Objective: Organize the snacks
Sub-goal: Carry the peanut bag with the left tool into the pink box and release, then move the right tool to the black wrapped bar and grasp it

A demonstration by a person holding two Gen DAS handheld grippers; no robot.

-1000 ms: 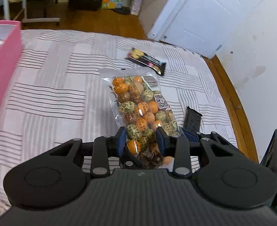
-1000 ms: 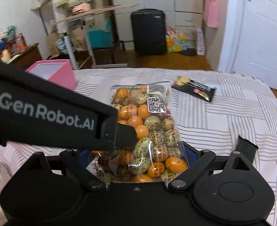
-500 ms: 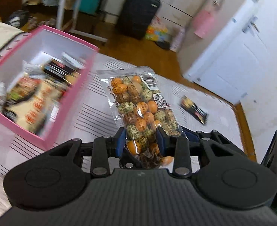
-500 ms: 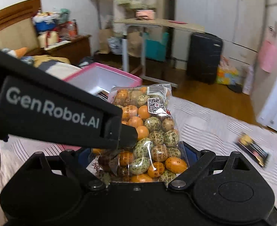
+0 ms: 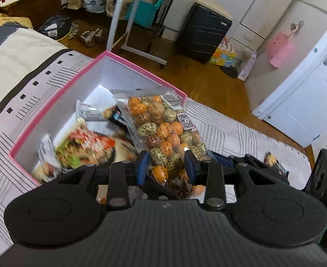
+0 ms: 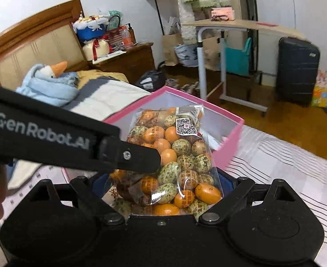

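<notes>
Both tools clamp the clear bag of orange and speckled candies (image 5: 165, 133): the left tool (image 5: 166, 166) pinches its lower end narrowly, and the right tool (image 6: 161, 184) grips it wider from the other side. The bag hangs above the pink box (image 5: 141, 69), which already holds several blurred snack packets (image 5: 85, 146). The box sits on a striped bed (image 5: 241, 135). One dark packet (image 5: 274, 162) lies on the bedspread to the right. Beyond are wooden floor, a black suitcase (image 5: 203, 31) and a rolling table (image 6: 241, 26).
</notes>
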